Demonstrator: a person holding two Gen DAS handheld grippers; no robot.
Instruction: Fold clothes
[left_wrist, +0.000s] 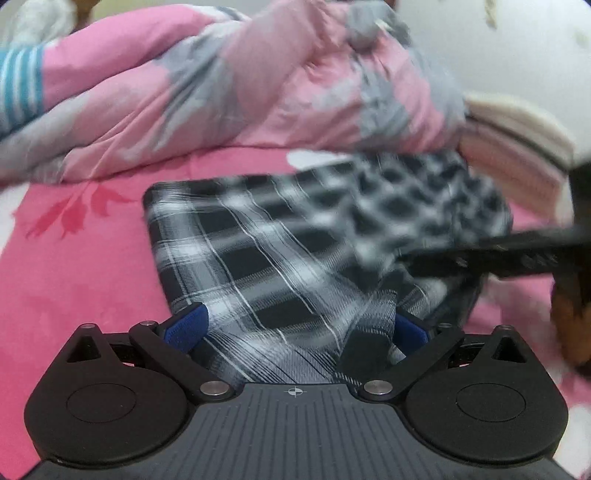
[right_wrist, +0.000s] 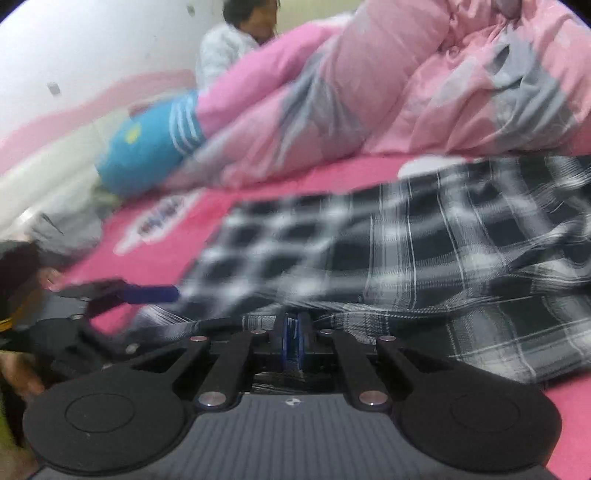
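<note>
Across the middle of both views the plaid shirt (left_wrist: 280, 236) lies blurred on the pink sheet (left_wrist: 74, 280), its far edge smeared. Left gripper (left_wrist: 297, 328) stands spread, cloth bunched between its blue pads. Right gripper (right_wrist: 294, 334) is pressed together at the shirt's near hem; a pinch is unclear. Bare sheet lies lower left.

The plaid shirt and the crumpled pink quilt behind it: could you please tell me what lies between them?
Only bare pink bedsheet separates the plaid shirt from the pink quilt; the left wrist view shows that strip most clearly.
</note>
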